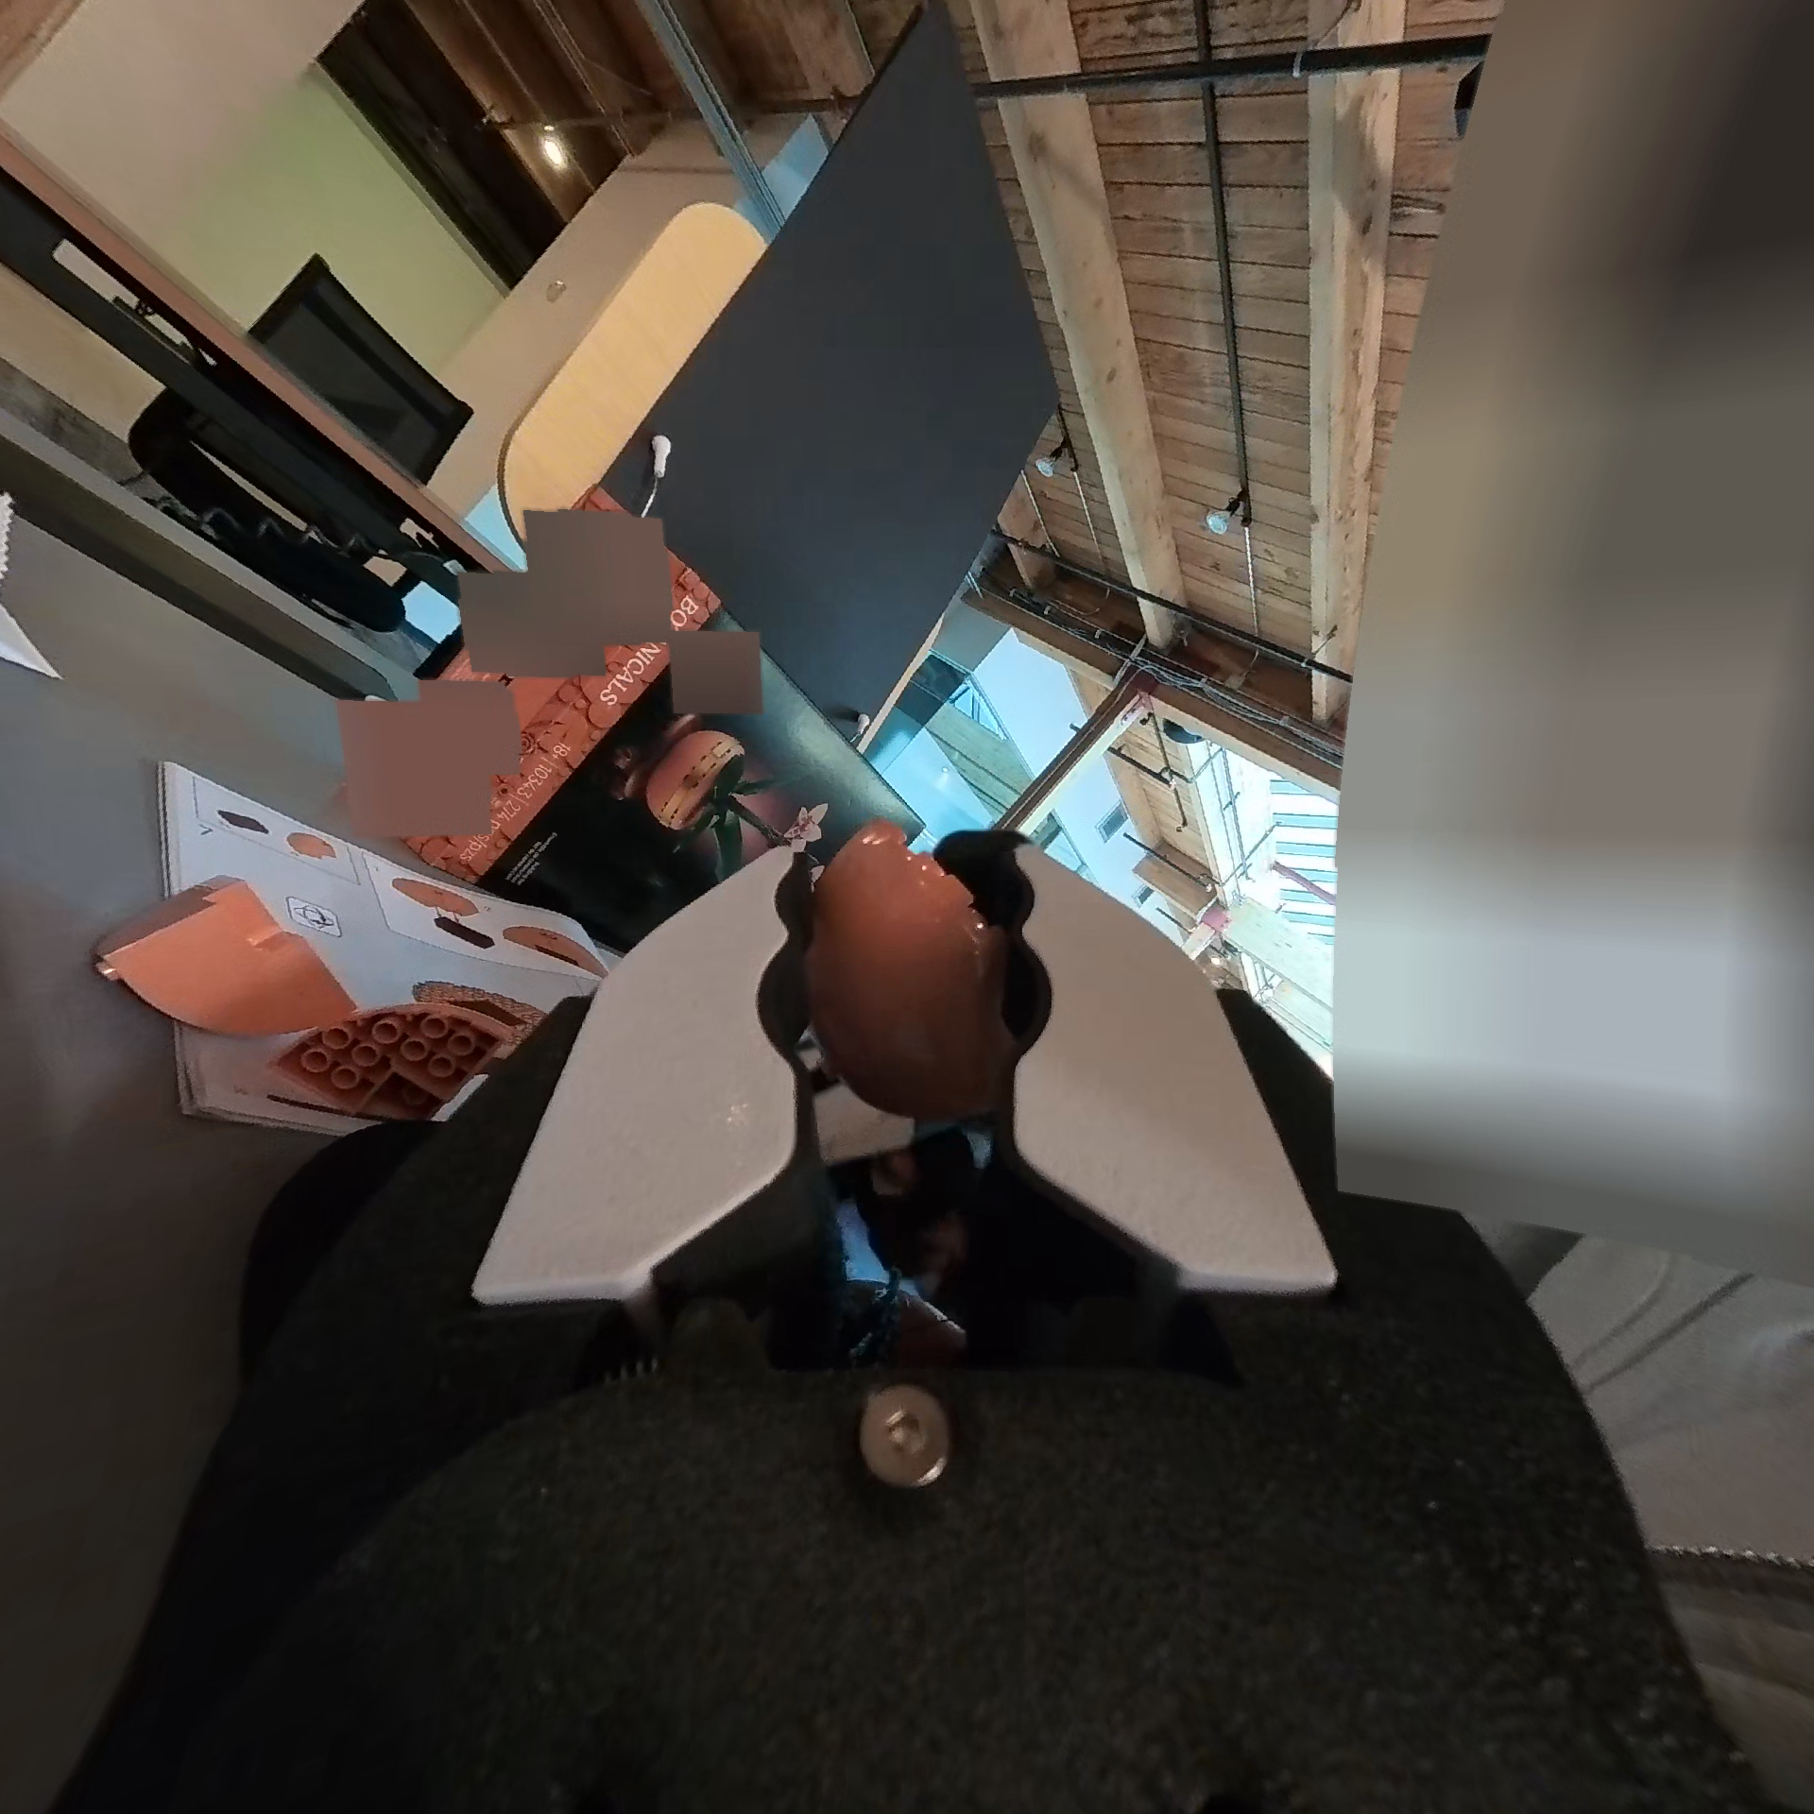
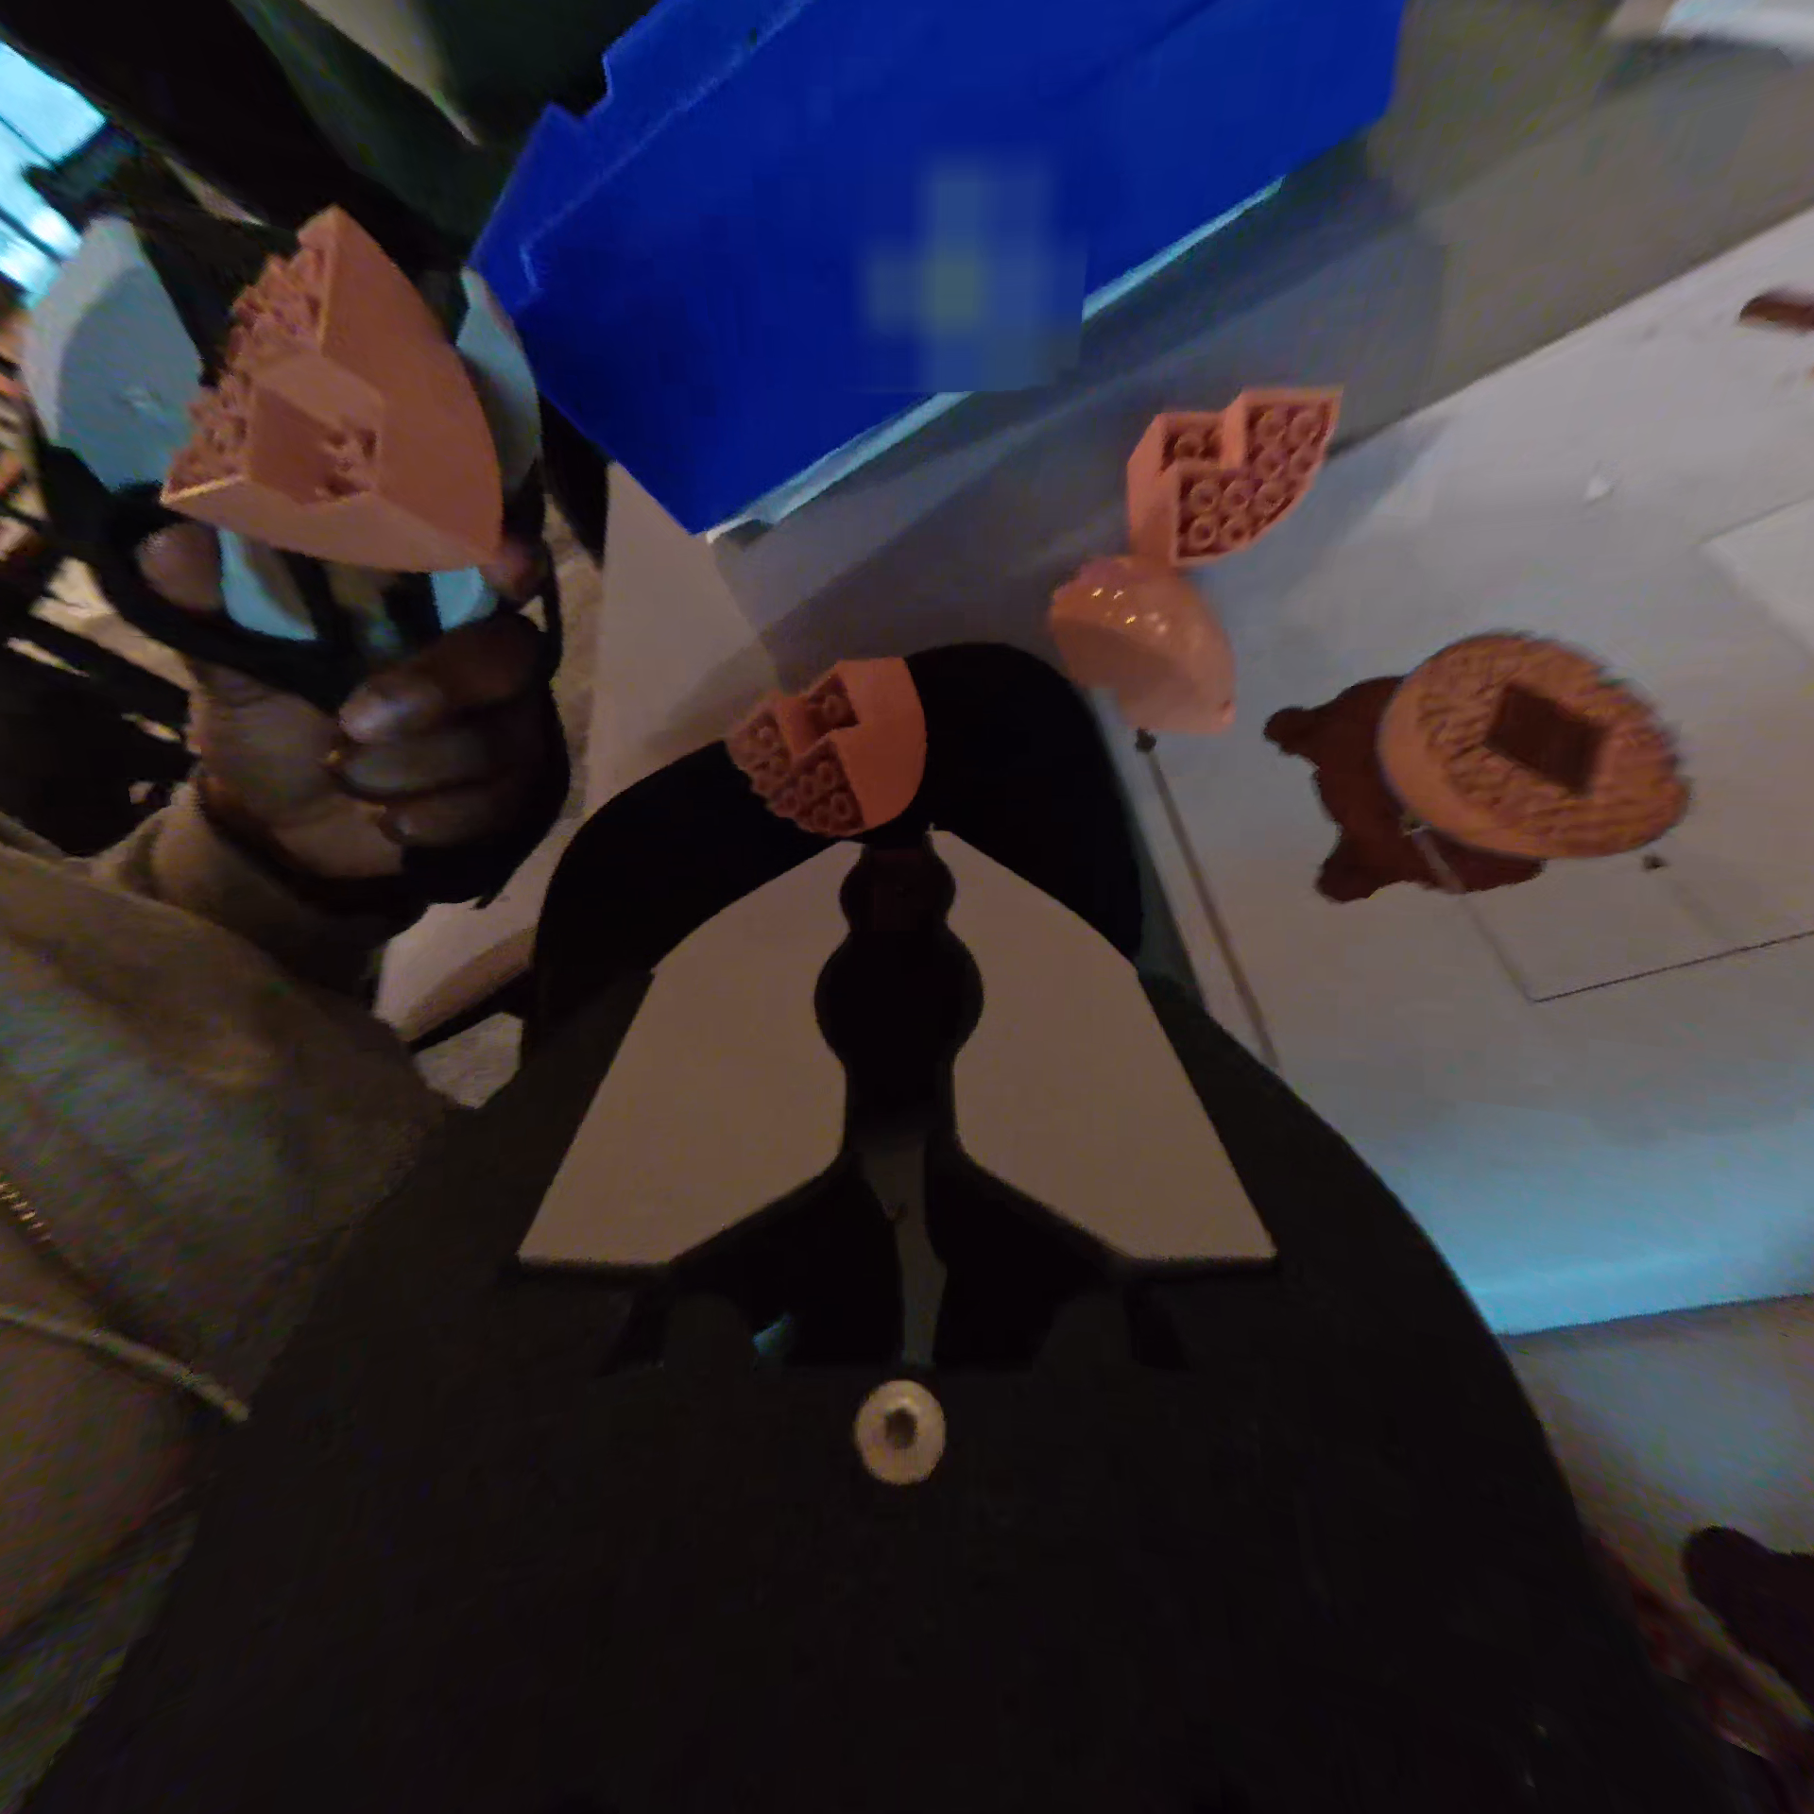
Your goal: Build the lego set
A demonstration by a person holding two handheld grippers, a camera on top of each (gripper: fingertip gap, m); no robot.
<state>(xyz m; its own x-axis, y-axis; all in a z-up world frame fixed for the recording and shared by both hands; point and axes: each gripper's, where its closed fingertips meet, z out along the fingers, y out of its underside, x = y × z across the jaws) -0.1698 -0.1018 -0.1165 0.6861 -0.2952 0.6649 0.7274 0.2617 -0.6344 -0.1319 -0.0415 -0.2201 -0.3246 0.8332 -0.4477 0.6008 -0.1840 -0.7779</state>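
Tongs in my left hand (image 1: 888,874) clench a curved terracotta brick (image 1: 898,982). My right tongs (image 2: 888,834) pinch a smaller terracotta brick (image 2: 834,746) above the desk (image 2: 1472,1129), near the blue bin (image 2: 785,245).

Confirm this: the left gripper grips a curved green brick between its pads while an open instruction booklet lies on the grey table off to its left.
Wrong colour. The left gripper grips a curved terracotta-orange brick, not a green one, as the left wrist view shows. The open instruction booklet does lie on the grey table to its left.

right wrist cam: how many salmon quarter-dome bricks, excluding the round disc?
4. Large brick in the left gripper, upper left; small brick at the right gripper tips; studded brick and smooth brick on the table. More may be hidden.
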